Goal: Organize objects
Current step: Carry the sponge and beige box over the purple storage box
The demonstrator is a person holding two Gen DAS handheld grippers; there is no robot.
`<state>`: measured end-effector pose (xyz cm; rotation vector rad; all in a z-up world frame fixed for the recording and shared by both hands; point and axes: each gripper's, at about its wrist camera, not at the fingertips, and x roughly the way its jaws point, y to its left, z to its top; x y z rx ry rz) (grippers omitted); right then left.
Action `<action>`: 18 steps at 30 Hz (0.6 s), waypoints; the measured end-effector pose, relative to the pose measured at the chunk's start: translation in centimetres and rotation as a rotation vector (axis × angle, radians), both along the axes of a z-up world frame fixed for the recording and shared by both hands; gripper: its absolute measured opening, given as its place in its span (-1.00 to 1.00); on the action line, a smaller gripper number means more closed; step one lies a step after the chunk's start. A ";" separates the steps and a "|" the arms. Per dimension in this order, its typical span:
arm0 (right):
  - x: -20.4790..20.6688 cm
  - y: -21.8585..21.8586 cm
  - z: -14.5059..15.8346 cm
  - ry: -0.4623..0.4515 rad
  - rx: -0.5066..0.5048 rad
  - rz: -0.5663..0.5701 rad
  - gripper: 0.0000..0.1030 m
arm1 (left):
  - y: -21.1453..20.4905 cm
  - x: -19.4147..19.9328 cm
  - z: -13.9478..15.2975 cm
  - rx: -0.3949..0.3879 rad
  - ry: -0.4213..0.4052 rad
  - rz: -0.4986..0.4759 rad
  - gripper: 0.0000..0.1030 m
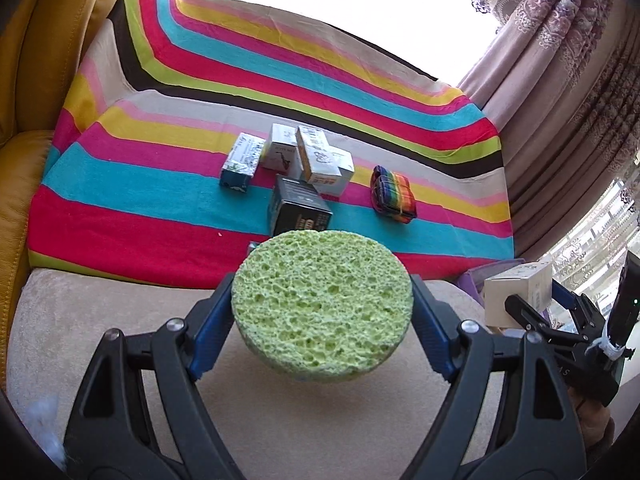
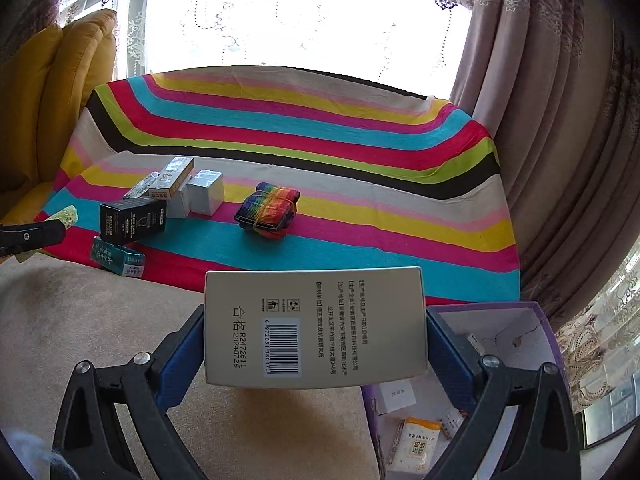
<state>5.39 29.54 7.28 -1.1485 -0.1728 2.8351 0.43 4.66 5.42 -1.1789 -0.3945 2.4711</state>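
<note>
The left gripper [image 1: 322, 312] pinches a round green sponge [image 1: 322, 304] between its blue pads, held above the beige cushion [image 1: 80, 320] near the front edge of the striped cloth [image 1: 280, 80]. The right gripper [image 2: 314, 330] is clamped on a pale grey carton [image 2: 314, 328] with a barcode face up, held over the cushion beside an open purple box [image 2: 540, 312] at the front right corner. That box holds small packets. On the cloth, toward its left side, a cluster of small cartons [image 1: 304, 156] stands together with a black carton [image 1: 298, 208] in front. A rainbow strap bundle [image 1: 394, 194] lies apart, right of them.
</note>
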 end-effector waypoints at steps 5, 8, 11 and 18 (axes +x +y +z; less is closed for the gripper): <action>1.7 4.0 -0.6 -0.020 -0.007 -0.123 0.94 | 4.4 0.8 0.4 -0.012 -0.002 -0.101 0.62; 2.7 6.6 -1.1 -0.034 -0.023 -0.182 0.94 | 7.2 1.3 0.6 -0.010 -0.004 -0.170 0.62; 4.1 9.0 -1.2 -0.032 -0.012 -0.245 0.94 | 10.1 2.0 0.8 -0.010 0.000 -0.249 0.62; 6.8 13.9 -1.3 -0.026 0.000 -0.383 0.94 | 17.0 2.9 1.4 -0.001 -0.001 -0.406 0.62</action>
